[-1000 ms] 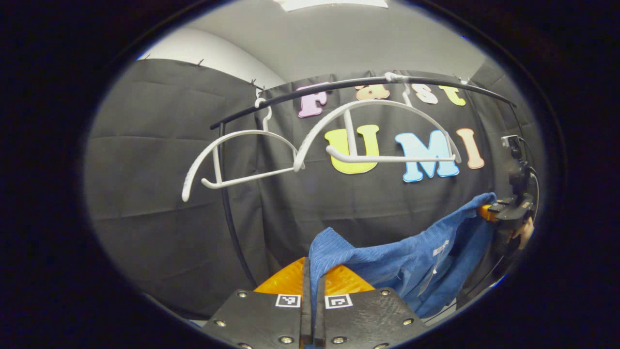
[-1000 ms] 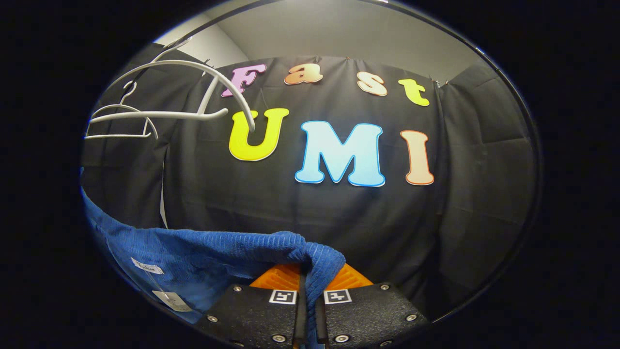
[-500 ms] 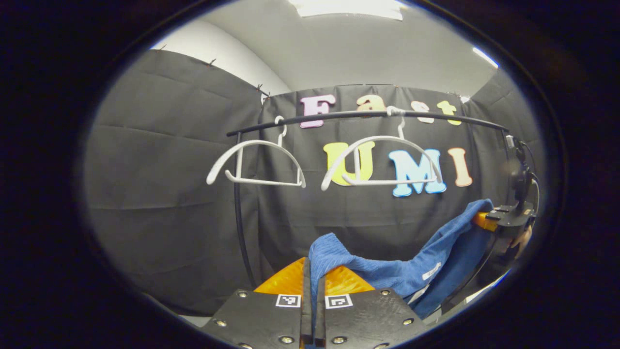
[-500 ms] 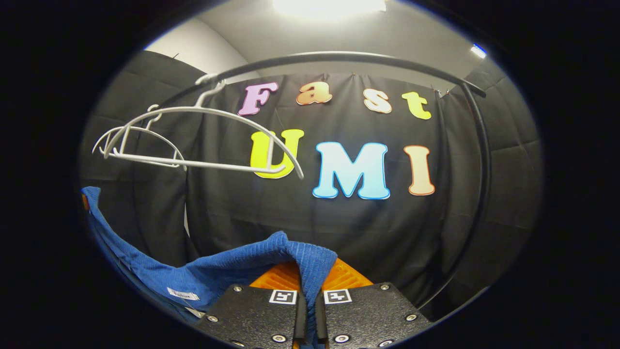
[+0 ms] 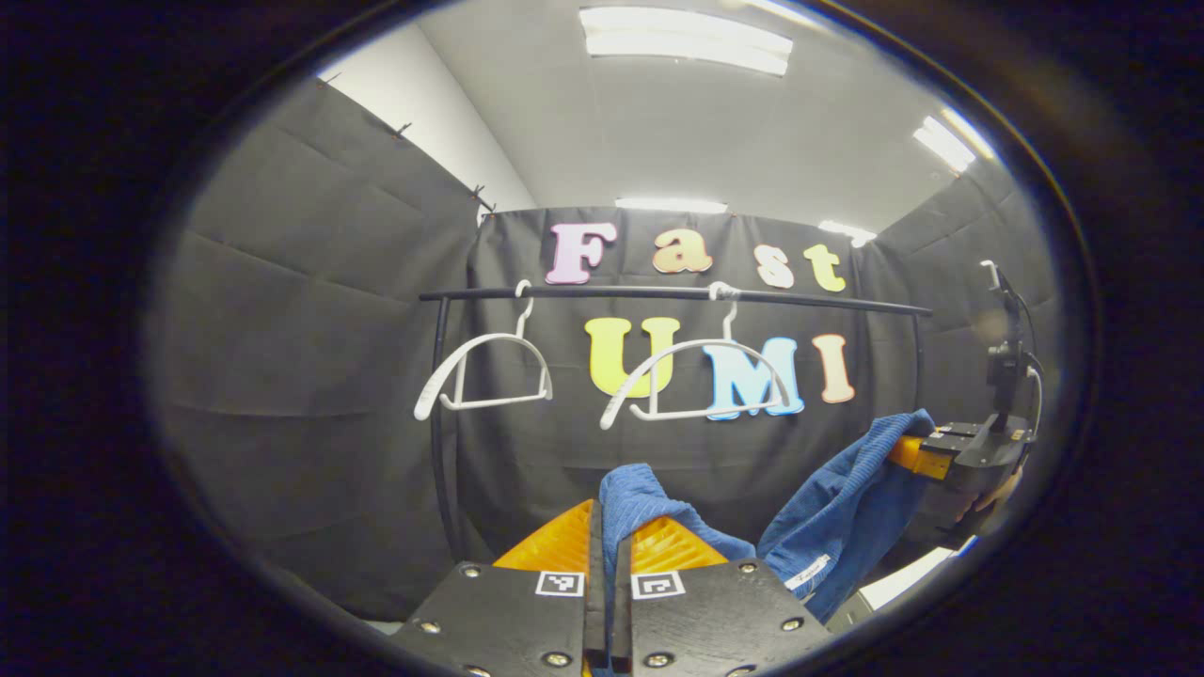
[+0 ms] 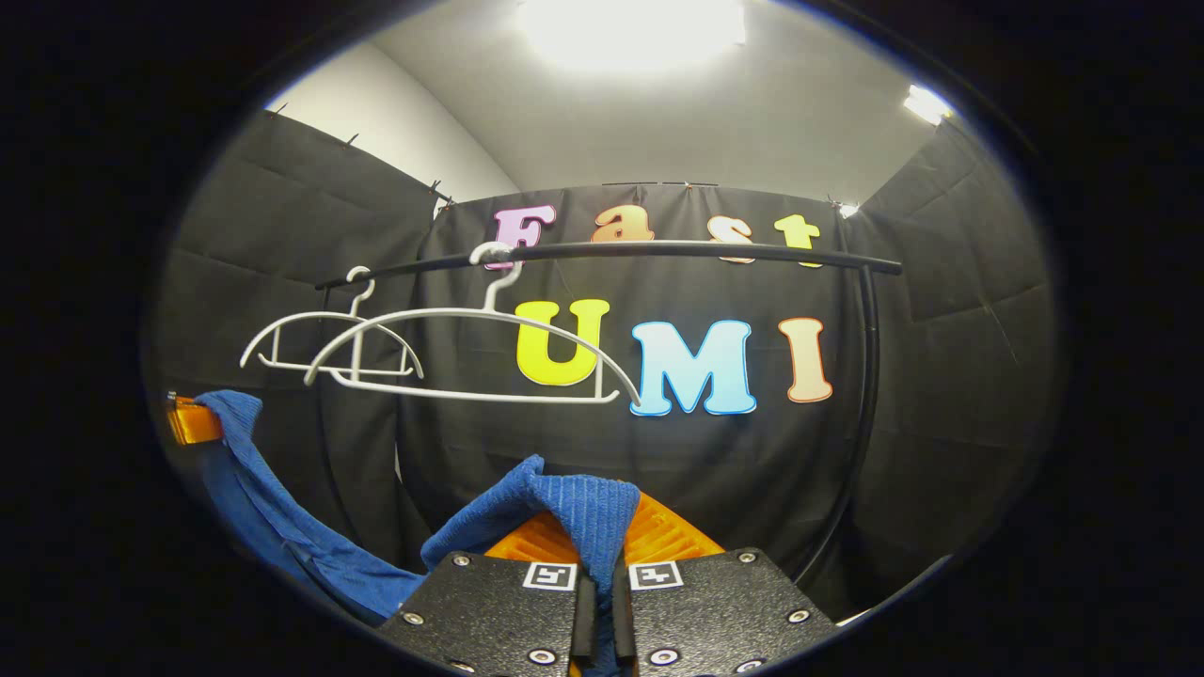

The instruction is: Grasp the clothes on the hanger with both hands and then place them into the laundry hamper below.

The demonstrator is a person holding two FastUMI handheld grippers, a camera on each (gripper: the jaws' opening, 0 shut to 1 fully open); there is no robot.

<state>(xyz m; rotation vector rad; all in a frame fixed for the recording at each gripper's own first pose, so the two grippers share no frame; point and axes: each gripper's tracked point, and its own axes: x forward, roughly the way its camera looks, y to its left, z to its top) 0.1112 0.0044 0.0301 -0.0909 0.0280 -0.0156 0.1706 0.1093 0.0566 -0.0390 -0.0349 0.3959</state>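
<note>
A black clothes rail [image 5: 658, 294] runs across in front of the booth wall. Two white hangers [image 5: 484, 371] [image 5: 701, 381] hang from it by their hooks, well apart, both bare.

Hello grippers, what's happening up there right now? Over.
Left gripper shut on the blue garment. Right gripper shut on it too. Garment off the hangers, slung between both. Nothing in the way.

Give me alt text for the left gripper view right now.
The left hand-held gripper is shut on a blue garment, which sags across to the right hand-held gripper. Behind, two bare white hangers hang on a black rail.
</note>
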